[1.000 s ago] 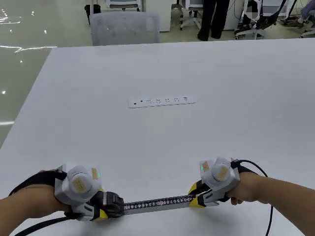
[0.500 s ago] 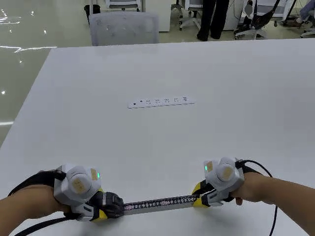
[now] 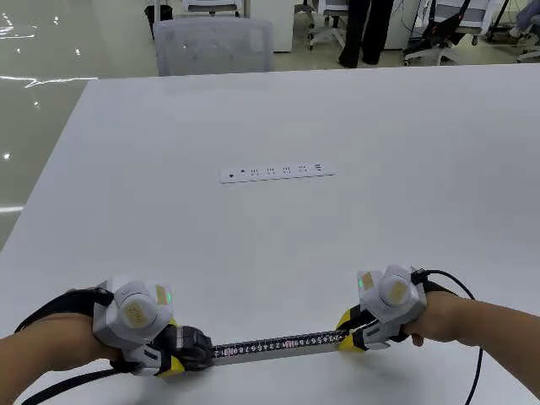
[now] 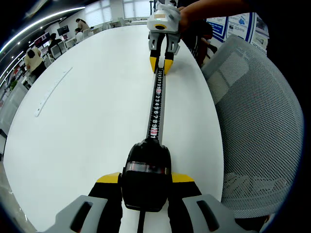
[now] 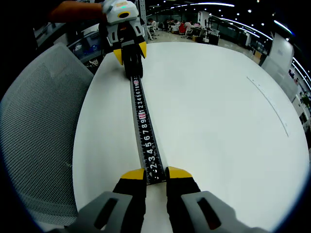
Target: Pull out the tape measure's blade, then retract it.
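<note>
Yellow-tipped left gripper, right gripper, one tape measure, one blade

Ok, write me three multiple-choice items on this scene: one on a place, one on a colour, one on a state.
1. Where does the power strip lie?
A. Flat on the table, out near its middle
B. On the floor
C. On a chair seat

2. What colour are the tips of the right claw?
A. Red
B. Green
C. Yellow

3. In what state is the blade?
A. Fully wound in
B. Pulled out, stretched from the tape measure case in the left claw to the right claw
C. Lying loose, held by nothing

Answers:
1 A, as the head view shows it flat on the white top.
2 C, as yellow tips sit on either side of the blade's end.
3 B, as the numbered blade runs straight from case to right claw.
</note>
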Demonstrator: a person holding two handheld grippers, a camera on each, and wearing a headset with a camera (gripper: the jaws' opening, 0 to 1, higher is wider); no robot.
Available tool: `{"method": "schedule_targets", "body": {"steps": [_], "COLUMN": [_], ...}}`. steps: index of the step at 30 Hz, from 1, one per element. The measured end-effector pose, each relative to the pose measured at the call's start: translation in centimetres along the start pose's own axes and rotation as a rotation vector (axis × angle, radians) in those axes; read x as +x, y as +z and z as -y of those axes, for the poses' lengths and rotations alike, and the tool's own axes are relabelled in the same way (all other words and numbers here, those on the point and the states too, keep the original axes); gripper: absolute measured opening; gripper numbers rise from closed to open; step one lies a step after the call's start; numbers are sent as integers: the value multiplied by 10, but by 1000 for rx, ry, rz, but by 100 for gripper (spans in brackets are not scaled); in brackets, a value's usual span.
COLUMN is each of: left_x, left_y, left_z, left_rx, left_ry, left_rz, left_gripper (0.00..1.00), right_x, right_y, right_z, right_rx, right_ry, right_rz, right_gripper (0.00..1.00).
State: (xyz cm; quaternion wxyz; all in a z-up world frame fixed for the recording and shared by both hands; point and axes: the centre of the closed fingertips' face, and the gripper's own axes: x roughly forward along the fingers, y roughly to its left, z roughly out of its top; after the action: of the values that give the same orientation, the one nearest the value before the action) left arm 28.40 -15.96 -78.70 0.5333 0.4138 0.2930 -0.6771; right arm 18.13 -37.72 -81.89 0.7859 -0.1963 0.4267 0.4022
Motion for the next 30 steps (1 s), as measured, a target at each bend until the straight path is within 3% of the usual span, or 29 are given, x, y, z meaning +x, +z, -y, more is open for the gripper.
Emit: {"method": "schedule_targets", "body": {"steps": [30], "left_x": [1], "left_y": [0], "left_z": [0], "left_rx": [-2], "left_ry": [0], "left_rz": [10], "left_gripper": [33], "right_x": [-1], "right_y": [-4], "right_z": [2], "right_rx": [5], "right_ry": [3], "right_rz": [-13], "right_gripper": [14]}}
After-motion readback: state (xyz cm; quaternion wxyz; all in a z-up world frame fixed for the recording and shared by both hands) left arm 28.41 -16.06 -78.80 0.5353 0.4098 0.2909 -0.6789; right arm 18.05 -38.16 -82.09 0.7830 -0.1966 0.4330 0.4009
